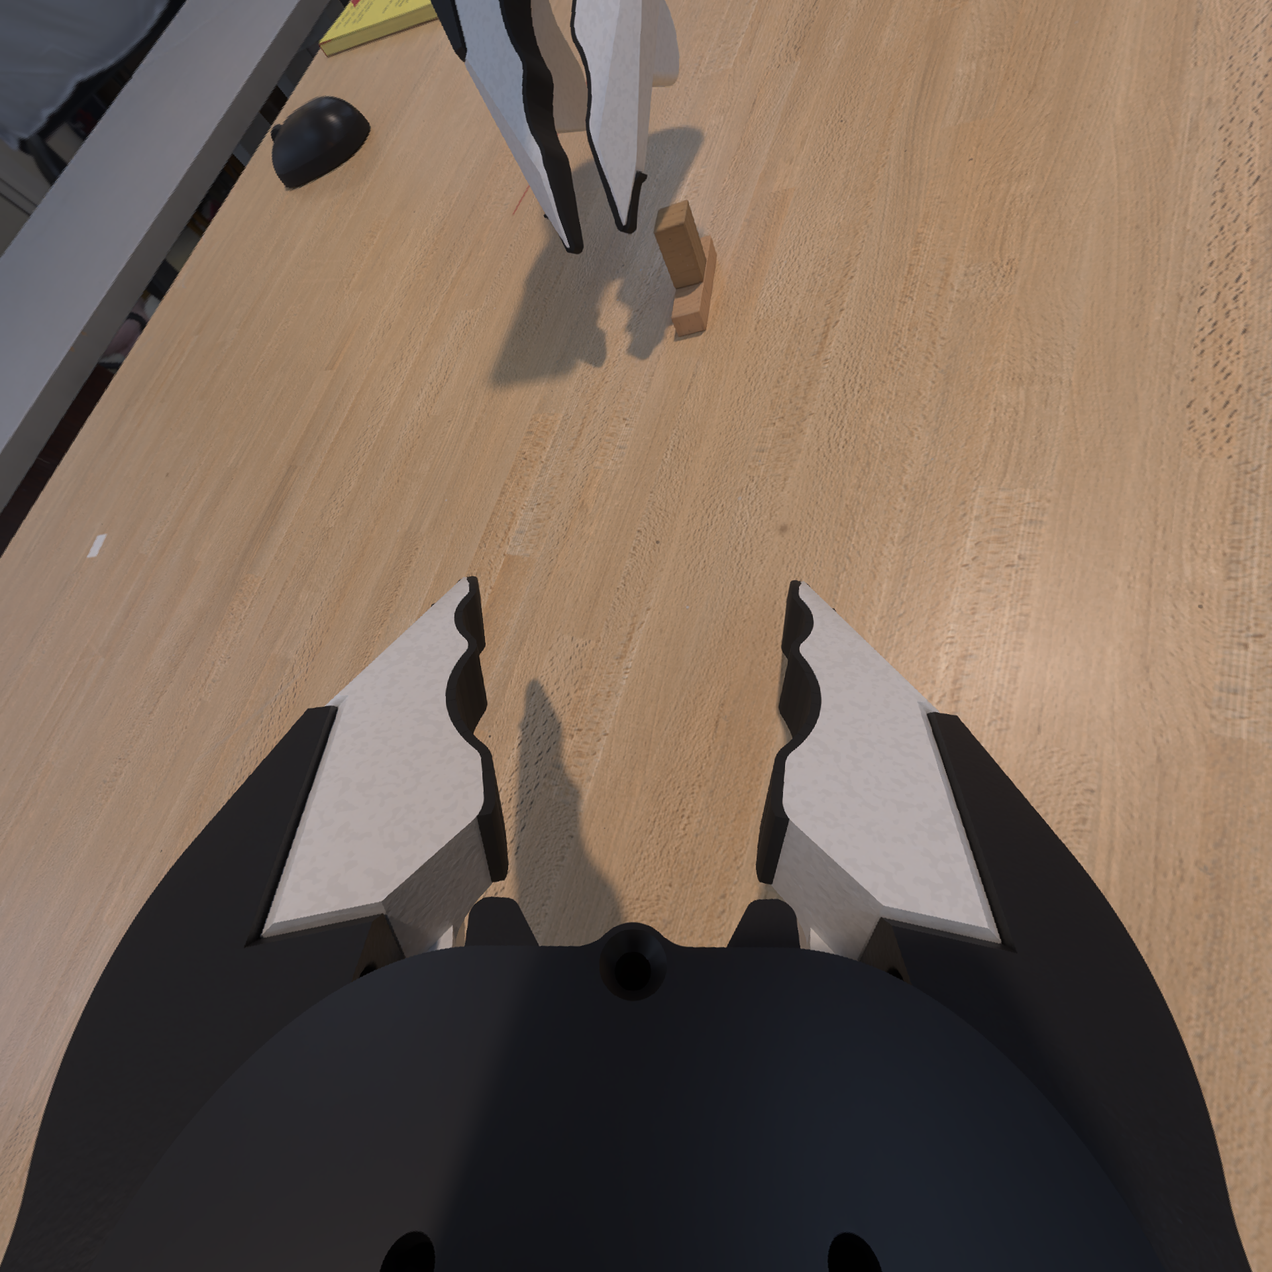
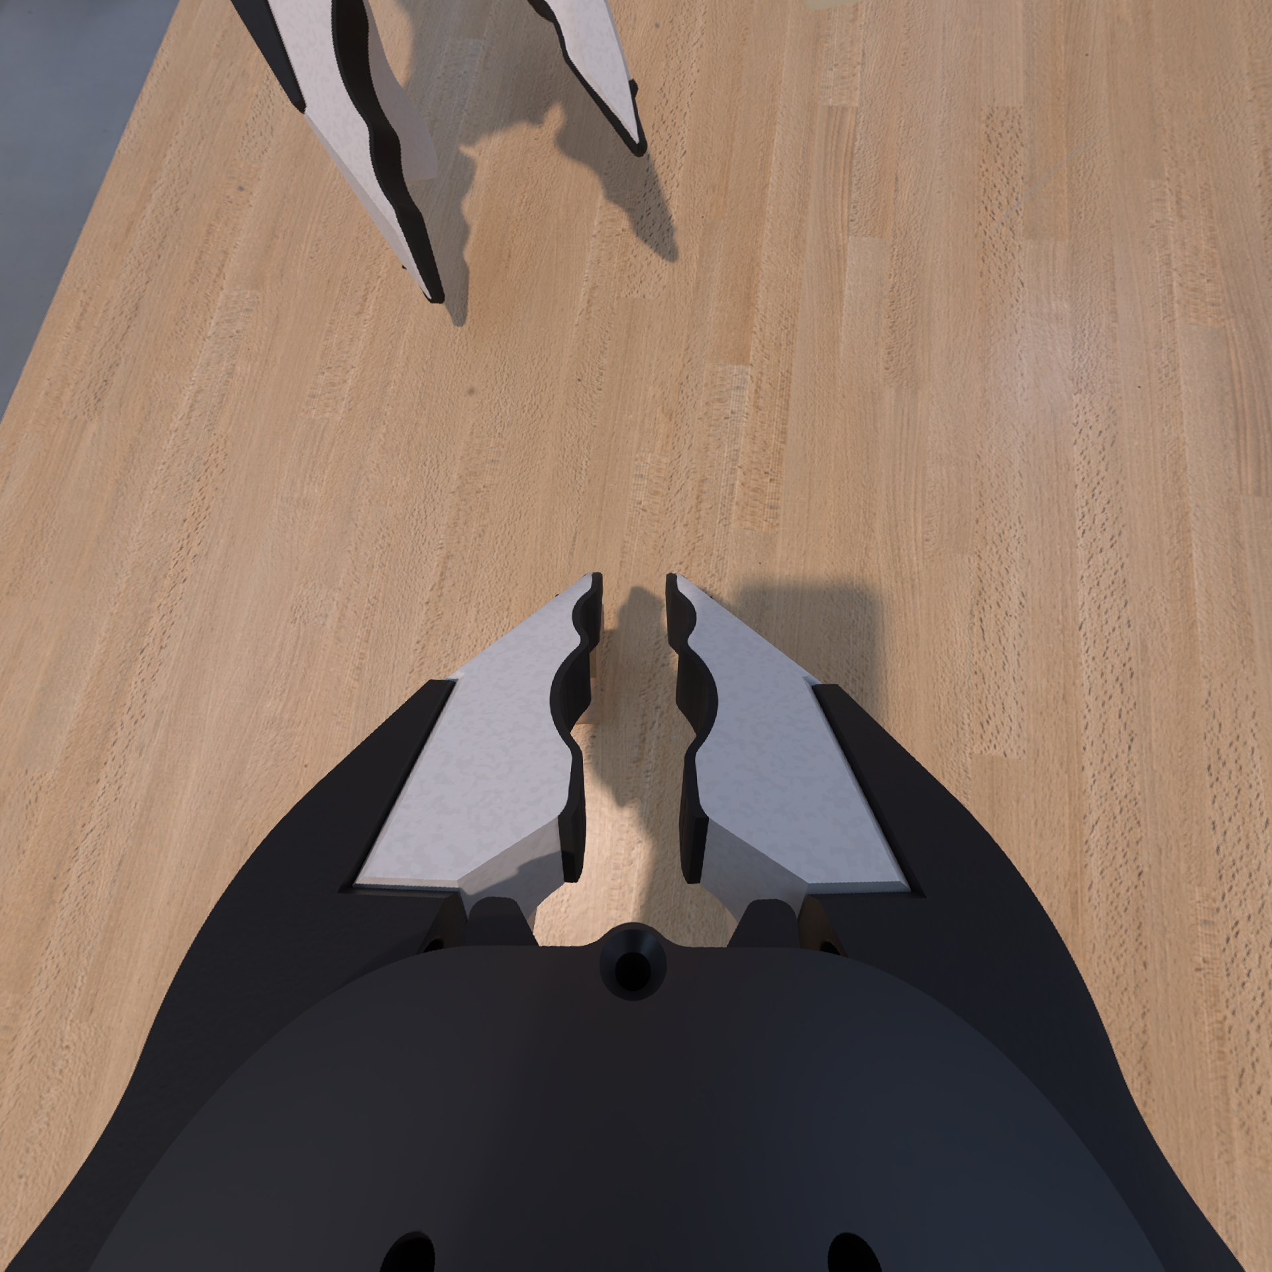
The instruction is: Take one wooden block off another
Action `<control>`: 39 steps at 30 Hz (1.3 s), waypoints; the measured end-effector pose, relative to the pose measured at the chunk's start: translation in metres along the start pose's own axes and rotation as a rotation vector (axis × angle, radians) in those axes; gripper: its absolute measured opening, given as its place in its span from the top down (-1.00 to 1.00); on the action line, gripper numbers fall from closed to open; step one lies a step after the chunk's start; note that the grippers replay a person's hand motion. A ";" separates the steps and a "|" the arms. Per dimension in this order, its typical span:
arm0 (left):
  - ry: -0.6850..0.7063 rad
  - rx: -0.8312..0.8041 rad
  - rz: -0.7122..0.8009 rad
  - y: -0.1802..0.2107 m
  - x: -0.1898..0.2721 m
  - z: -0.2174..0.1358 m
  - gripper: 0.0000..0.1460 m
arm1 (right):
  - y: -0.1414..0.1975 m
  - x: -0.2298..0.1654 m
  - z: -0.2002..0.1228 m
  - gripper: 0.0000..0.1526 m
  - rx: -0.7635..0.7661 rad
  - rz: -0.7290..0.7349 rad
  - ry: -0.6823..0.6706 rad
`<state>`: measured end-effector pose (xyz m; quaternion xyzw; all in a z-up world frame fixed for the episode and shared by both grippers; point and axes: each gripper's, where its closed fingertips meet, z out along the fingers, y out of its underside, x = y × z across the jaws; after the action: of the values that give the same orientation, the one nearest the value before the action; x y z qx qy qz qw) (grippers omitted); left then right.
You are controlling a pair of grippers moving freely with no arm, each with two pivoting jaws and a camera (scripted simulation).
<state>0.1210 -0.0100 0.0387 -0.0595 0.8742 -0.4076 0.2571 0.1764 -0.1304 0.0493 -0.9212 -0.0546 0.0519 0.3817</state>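
Note:
Two small wooden blocks stand on the wooden table [image 1: 929, 427] in the left wrist view. The darker upper block [image 1: 678, 237] leans upright on the lighter lower block [image 1: 694, 299]. My right gripper [image 1: 599, 237] hovers just left of them, with a narrow gap between its jaws and nothing in it. In the right wrist view, my right gripper [image 2: 633, 577] shows the same narrow empty gap, and a sliver of block [image 2: 596, 692] peeks out under its left finger. My left gripper [image 1: 633, 584] is wide open and empty, well short of the blocks. It also shows in the right wrist view [image 2: 537, 220].
A black rounded object [image 1: 320, 138] and a yellow pad [image 1: 375, 24] lie at the far left. A grey ledge [image 1: 138, 179] runs along the table's left edge. A small white scrap [image 1: 96, 545] lies near that edge.

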 end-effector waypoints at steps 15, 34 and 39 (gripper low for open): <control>-0.049 -0.004 0.005 -0.004 -0.007 -0.005 -0.19 | 0.001 -0.010 -0.008 0.76 0.004 -0.019 0.049; 0.038 -0.011 0.000 -0.080 0.034 0.047 0.21 | 0.028 -0.022 0.010 0.84 -0.111 -0.154 0.088; 0.047 -0.117 -0.035 -0.070 0.036 0.066 0.29 | 0.027 -0.019 0.011 0.84 -0.104 -0.167 0.103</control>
<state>0.1152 -0.1124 0.0411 -0.0800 0.9011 -0.3616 0.2255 0.1576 -0.1443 0.0240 -0.9334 -0.1140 -0.0306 0.3388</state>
